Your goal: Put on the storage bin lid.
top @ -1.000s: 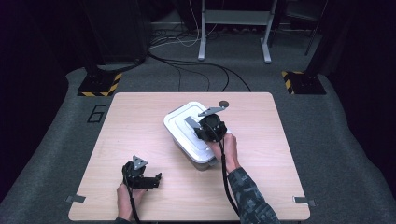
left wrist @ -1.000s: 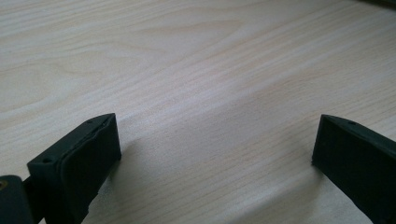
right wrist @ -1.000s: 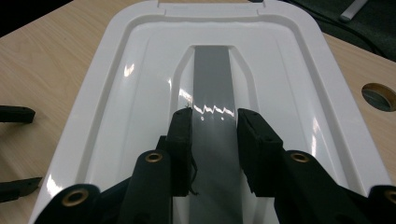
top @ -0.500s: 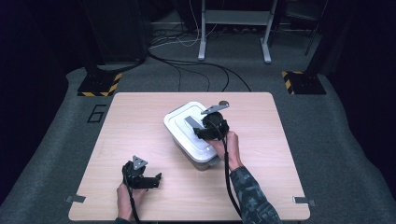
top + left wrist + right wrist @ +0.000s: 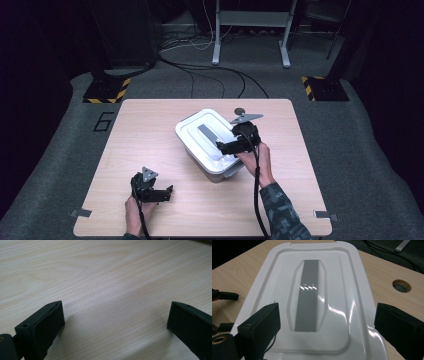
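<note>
Light wood table (image 5: 150, 130): white lidded storage box (image 5: 210, 137) mid-table, lid still on; right gripper (image 5: 227, 146) spread over its near edge, left gripper (image 5: 162, 192) spread, idle on the wood — opening likely not started.

A white plastic box (image 5: 207, 145) with a white lid (image 5: 312, 297) and a grey strip (image 5: 308, 297) along the lid's middle stands on a pale, wood-grained table (image 5: 150, 130). Both the left gripper (image 5: 162, 192) and the right gripper (image 5: 227, 146) are black, with grey plates on top. A sleeve (image 5: 280, 215) has a dark camouflage pattern. Yellow-and-black hazard stripes (image 5: 105, 95) mark the grey floor (image 5: 360, 150).
</note>
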Tool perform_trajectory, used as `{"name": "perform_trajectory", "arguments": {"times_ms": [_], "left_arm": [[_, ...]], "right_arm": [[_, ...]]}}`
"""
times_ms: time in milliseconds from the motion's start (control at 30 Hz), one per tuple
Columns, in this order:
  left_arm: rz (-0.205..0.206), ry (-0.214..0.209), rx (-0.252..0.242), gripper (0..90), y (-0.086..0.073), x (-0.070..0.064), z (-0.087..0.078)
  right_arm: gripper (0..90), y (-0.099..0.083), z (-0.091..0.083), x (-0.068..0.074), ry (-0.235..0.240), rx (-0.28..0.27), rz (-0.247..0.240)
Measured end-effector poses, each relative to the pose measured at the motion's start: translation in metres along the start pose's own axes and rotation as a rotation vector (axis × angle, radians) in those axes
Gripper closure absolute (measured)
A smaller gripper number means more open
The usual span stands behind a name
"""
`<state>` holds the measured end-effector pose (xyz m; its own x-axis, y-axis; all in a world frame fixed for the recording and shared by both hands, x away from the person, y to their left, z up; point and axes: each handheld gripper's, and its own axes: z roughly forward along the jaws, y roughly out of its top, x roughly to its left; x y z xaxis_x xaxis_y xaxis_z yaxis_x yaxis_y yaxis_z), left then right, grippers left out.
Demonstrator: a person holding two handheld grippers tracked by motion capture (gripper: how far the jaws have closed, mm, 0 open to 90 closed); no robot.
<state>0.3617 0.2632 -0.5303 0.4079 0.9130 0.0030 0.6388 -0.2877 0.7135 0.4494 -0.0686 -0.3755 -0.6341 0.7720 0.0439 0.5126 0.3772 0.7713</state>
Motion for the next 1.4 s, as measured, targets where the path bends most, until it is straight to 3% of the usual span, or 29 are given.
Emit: {"name": "perform_trajectory", "arguments": {"times_ms": [533, 767, 1067, 1400], "left_arm": [[0.0, 0.0, -0.002, 0.8, 0.0, 0.0, 0.0], [0.002, 0.0, -0.002, 0.8, 0.0, 0.0, 0.0], [0.001, -0.001, -0.002, 0.8, 0.0, 0.0, 0.0], [0.001, 0.0, -0.003, 0.8, 0.0, 0.0, 0.0]], "right_arm": [[4.0, -0.049, -0.061, -0.029, -0.083, -0.048, 0.054], [4.1, -0.075, -0.082, -0.038, -0.126, -0.04, 0.056], [4.2, -0.111, -0.093, -0.051, -0.164, -0.013, 0.09], [4.2, -0.162, -0.091, -0.064, -0.182, 0.016, 0.177]]}}
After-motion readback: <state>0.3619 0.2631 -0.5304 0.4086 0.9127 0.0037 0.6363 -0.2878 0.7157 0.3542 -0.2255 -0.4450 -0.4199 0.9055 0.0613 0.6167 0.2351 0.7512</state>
